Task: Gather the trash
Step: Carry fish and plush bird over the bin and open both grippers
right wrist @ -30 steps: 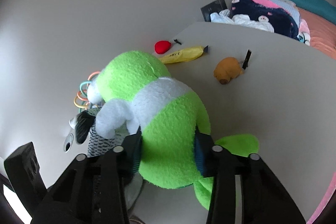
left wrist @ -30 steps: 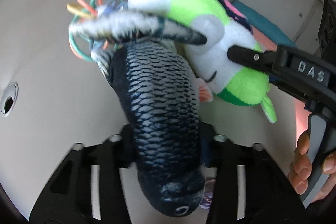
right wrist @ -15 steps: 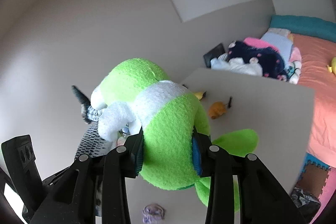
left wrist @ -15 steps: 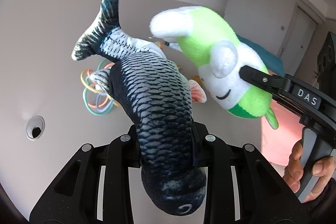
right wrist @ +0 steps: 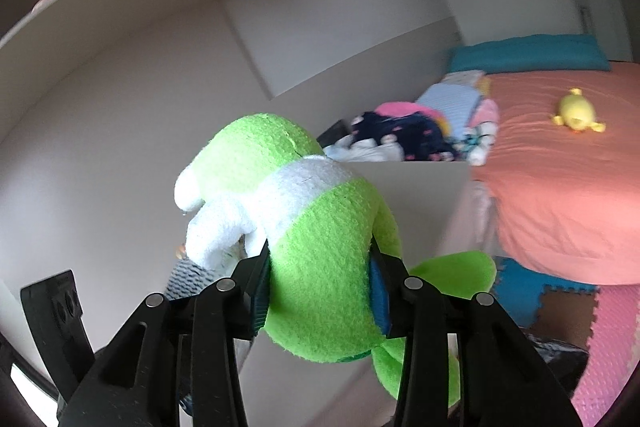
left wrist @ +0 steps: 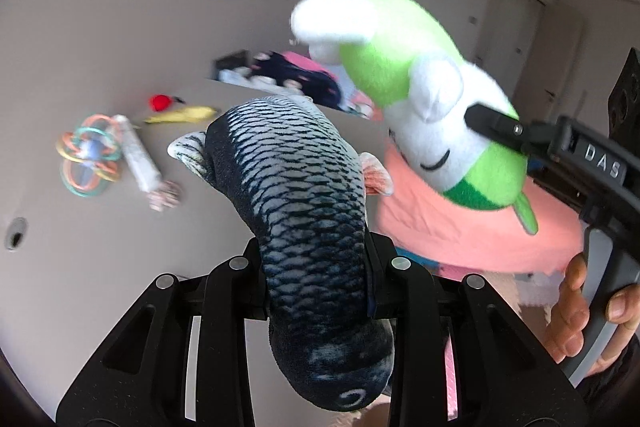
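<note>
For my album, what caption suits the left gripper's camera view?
Left gripper clamps a plush fish; right gripper lifts a green plush toy beside it.

A dark blue plush fish [left wrist: 308, 211] with pale scale print hangs in the air, head at 6 o'clock, body arching toward 11 o'clock, pinched at mid-body. At its 2 o'clock, apart from it, a lime-green and white plush toy [left wrist: 424, 107] is also aloft, tilted, clamped around its body, white arm toward 11 o'clock.
</note>
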A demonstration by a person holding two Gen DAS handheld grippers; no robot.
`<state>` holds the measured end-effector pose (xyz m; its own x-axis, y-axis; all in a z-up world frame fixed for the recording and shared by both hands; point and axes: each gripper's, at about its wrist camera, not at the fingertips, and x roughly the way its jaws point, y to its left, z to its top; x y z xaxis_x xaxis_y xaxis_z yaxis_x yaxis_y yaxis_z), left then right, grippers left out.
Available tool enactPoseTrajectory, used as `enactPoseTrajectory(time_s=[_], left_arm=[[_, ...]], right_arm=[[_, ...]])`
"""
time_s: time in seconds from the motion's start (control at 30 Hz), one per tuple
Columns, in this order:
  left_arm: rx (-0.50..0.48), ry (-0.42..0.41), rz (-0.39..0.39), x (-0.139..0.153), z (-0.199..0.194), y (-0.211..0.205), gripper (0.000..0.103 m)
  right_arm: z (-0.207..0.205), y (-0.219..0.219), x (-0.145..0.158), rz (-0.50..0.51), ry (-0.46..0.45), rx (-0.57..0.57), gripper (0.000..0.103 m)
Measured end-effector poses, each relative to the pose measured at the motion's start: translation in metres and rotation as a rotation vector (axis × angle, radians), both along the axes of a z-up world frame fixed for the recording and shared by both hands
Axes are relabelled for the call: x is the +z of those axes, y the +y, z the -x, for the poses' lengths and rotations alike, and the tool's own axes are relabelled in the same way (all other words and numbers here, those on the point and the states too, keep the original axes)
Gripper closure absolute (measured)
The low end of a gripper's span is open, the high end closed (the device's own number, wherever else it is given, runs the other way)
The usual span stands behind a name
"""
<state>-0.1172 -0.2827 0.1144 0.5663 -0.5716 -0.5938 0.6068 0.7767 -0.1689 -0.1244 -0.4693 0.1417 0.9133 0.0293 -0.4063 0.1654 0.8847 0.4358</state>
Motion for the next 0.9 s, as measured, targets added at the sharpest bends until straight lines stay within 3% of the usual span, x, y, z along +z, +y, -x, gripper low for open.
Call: enactPoseTrajectory(time_s=[0.4,0.67,0.9], left_arm=[[-0.255,0.063,-0.091,-0.050,0.035,-0.130,0.072],[-0.363,0.125,-0.181,-0.097,0.050,-0.193,0.072],[-0.415,0.168,-0.279,-0.134,0.062,-0.227,0.071]], right_arm=[[0.117,-0.084,-0.040,0.011,0.063,-0.265,0.058],[0.161,-0.128,-0.077,-0.026,0.155,-0.390,0.057],[0.160,-0.158,-0.116,-0.053,0.264,-0.443,0.057]])
